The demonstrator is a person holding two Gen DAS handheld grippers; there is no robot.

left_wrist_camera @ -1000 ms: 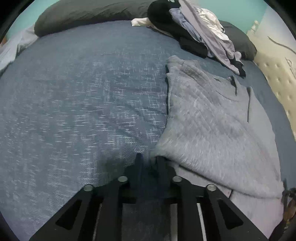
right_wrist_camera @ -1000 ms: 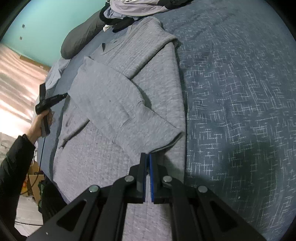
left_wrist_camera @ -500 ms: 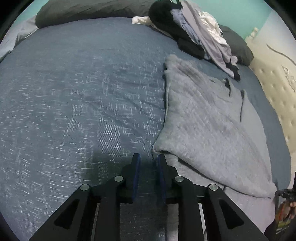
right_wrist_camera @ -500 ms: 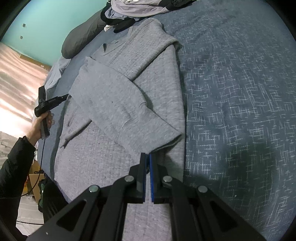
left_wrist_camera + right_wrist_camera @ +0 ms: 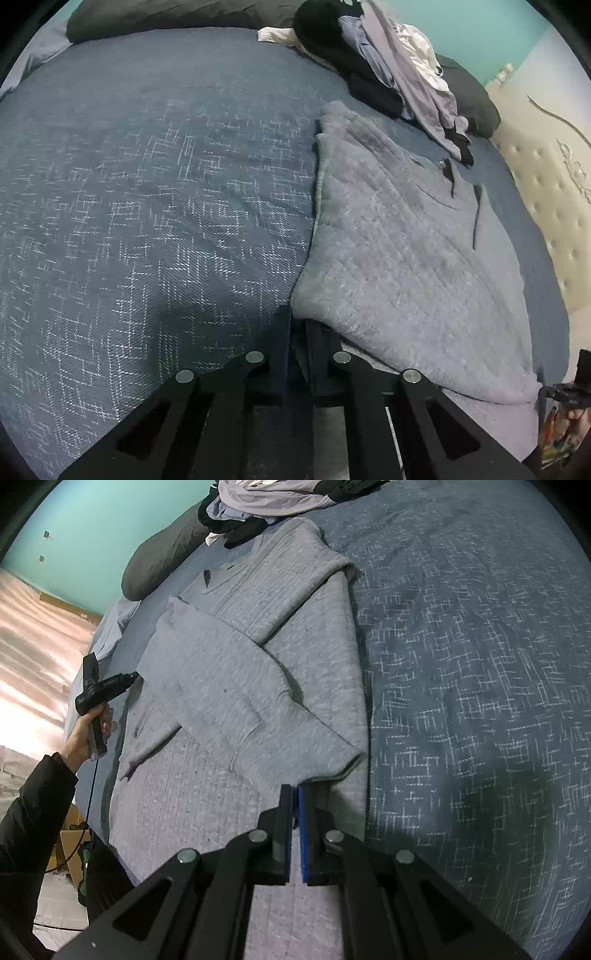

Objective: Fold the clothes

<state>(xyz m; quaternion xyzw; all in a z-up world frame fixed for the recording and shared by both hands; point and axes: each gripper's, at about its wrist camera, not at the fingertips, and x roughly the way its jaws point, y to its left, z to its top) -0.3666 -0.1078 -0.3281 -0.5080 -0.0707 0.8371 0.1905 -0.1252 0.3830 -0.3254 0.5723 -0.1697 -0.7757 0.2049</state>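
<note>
Since the earlier frame, the left gripper has narrowed its jaws and now pinches the lower hem corner of the one grey quilted sweater, with cloth between the pads. At the lower middle of its own view, the right gripper is pressed together just short of the folded sleeve cuff, with no cloth visibly between the pads.

That sweater lies flat on the dark blue bedspread with white cross-hatch pattern, filling the right half of the left view, one sleeve folded across its body. One heap of unfolded black, lilac and white clothes sits at the upper right, beside two dark grey pillows.

At left in the right view, one hand in a black sleeve grips a black handle. No readable writing or labels show anywhere.
</note>
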